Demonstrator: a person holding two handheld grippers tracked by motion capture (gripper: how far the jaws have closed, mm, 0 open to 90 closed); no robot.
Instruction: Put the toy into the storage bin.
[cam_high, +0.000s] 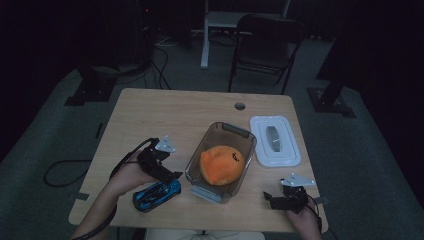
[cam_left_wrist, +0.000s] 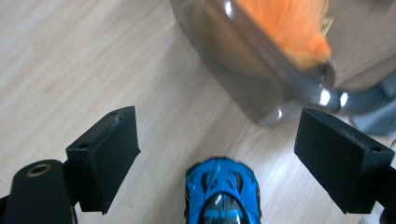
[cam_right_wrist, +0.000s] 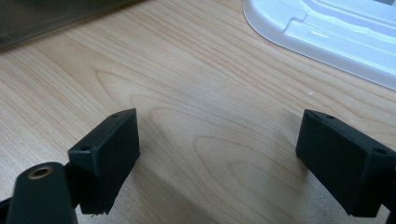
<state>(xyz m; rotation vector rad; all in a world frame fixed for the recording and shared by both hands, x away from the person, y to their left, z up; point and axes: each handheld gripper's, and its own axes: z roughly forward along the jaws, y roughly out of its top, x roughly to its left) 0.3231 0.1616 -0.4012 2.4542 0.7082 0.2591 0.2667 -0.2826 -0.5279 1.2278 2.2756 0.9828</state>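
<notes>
No readable text, label, brand, number or sign anywhere.

You are working over a worktop showing pale tan wood with a flowing darker grain. The toy car is showing bright blue with black panels and lighter blue streaks along its nose. The container is showing smoky, translucent grey, with a pale grey-blue clip at its near end. The plush toy inside it is showing vivid orange with a small black mark. The lid is showing white, carrying a grey patch at its centre. Your left tool and right tool are both showing matt black, each topped by a light grey plate.
</notes>
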